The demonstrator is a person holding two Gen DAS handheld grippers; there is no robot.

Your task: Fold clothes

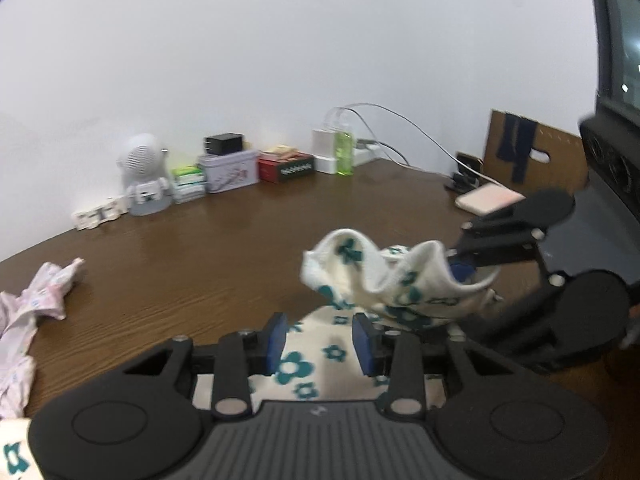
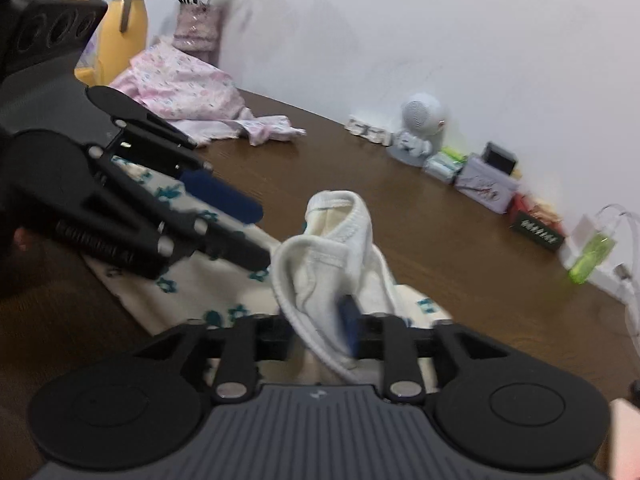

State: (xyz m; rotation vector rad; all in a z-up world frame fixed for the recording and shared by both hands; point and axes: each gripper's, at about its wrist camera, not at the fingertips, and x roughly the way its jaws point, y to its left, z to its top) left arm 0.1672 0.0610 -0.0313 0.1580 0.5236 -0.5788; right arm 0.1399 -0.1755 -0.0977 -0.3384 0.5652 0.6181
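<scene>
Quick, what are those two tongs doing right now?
Left tongs: open, over the flowered garment, holding nothing.
Right tongs: shut on the garment's white waistband, lifting it.

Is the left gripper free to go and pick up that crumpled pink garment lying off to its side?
Probably yes. The left gripper is open, holding nothing, above the flowered garment. Bare table lies between it and the pink garment, with nothing in the way. Only the right gripper is busy, gripping the flowered garment's edge.
</scene>
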